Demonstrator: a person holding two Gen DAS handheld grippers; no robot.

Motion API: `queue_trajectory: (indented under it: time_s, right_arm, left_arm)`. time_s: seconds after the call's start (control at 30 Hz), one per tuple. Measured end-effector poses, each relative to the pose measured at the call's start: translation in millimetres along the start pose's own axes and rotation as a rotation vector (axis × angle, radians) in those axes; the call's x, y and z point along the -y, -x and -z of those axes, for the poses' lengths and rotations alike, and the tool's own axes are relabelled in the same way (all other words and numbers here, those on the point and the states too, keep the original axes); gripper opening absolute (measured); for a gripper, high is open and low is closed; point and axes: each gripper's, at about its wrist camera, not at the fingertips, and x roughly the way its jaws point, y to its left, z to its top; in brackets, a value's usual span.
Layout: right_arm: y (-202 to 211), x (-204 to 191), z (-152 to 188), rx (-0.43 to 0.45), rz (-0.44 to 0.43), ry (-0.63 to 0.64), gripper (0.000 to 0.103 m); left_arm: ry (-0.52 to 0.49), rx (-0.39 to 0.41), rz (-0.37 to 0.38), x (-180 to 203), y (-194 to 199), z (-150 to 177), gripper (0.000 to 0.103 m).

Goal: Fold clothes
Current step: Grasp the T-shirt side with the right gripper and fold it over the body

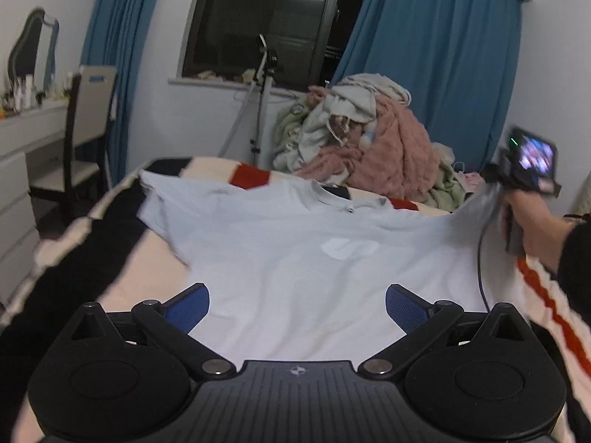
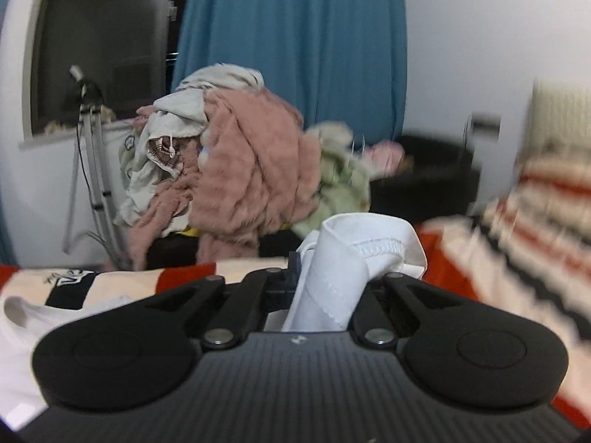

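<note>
A pale blue-white T-shirt (image 1: pixel 295 251) lies spread face up on the striped bedspread (image 1: pixel 122 284), collar toward the far side. My left gripper (image 1: pixel 297 308) is open and empty, hovering over the shirt's lower part. My right gripper (image 2: pixel 332 277) is shut on the shirt's right sleeve (image 2: pixel 354 254), whose hemmed cloth bunches up between the fingers. In the left wrist view the right gripper (image 1: pixel 506 199) holds that sleeve lifted off the bed at the right.
A heap of pink, white and green clothes (image 1: pixel 369 140) sits beyond the bed's far edge. A tripod (image 1: pixel 255 103) stands below the window. A chair (image 1: pixel 85 129) and white dresser (image 1: pixel 18 170) are at the left. Blue curtains (image 1: pixel 436 55) hang behind.
</note>
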Motion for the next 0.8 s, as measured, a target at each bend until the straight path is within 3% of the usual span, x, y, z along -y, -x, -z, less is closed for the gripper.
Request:
queue_trajectory:
  time_s: [0.13, 0.3, 0.47, 0.53, 0.57, 0.6, 0.63, 0.67, 0.7, 0.8]
  right_arm:
    - [19.5, -90.0, -10.1, 0.045, 0.021, 0.175, 0.005]
    - [25.8, -206.4, 25.4, 0.030, -0.028, 0.358, 0.005]
    - [20.7, -293.8, 68.3, -0.009, -0.109, 0.453, 0.006]
    - [18.4, -307.8, 76.6, -0.037, -0.177, 0.413, 0.009]
    - [17.0, -309.1, 76.8, -0.056, -0.231, 0.368, 0.015]
    - [15.6, -310.4, 76.9, -0.075, -0.285, 0.323, 0.044]
    - [14.8, -309.3, 75.9, -0.087, -0.327, 0.291, 0.082]
    - [14.2, -307.1, 74.3, -0.095, -0.365, 0.264, 0.092]
    - [17.3, -303.2, 71.6, -0.085, -0.391, 0.238, 0.095]
    - [27.3, -281.6, 56.2, -0.089, -0.452, 0.128, 0.095]
  left_arm:
    - [0.021, 0.006, -0.058, -27.7, 3.6, 2.2, 0.102]
    - [0.176, -0.042, -0.065, -72.2, -19.8, 0.9, 0.102]
    - [0.229, -0.073, -0.107, -98.4, -47.8, 7.6, 0.102]
    - [0.257, -0.079, -0.103, -105.0, -57.2, 9.4, 0.102]
    - [0.262, -0.082, -0.102, -106.1, -61.7, 9.6, 0.102]
    - [0.264, -0.088, -0.103, -105.9, -67.4, 9.5, 0.102]
    - [0.268, -0.090, -0.100, -105.5, -72.6, 9.5, 0.102]
    - [0.273, -0.089, -0.101, -105.7, -75.2, 10.2, 0.102]
    - [0.278, -0.089, -0.102, -105.8, -77.7, 11.0, 0.102]
    - [0.292, -0.092, -0.108, -105.9, -82.4, 11.3, 0.102]
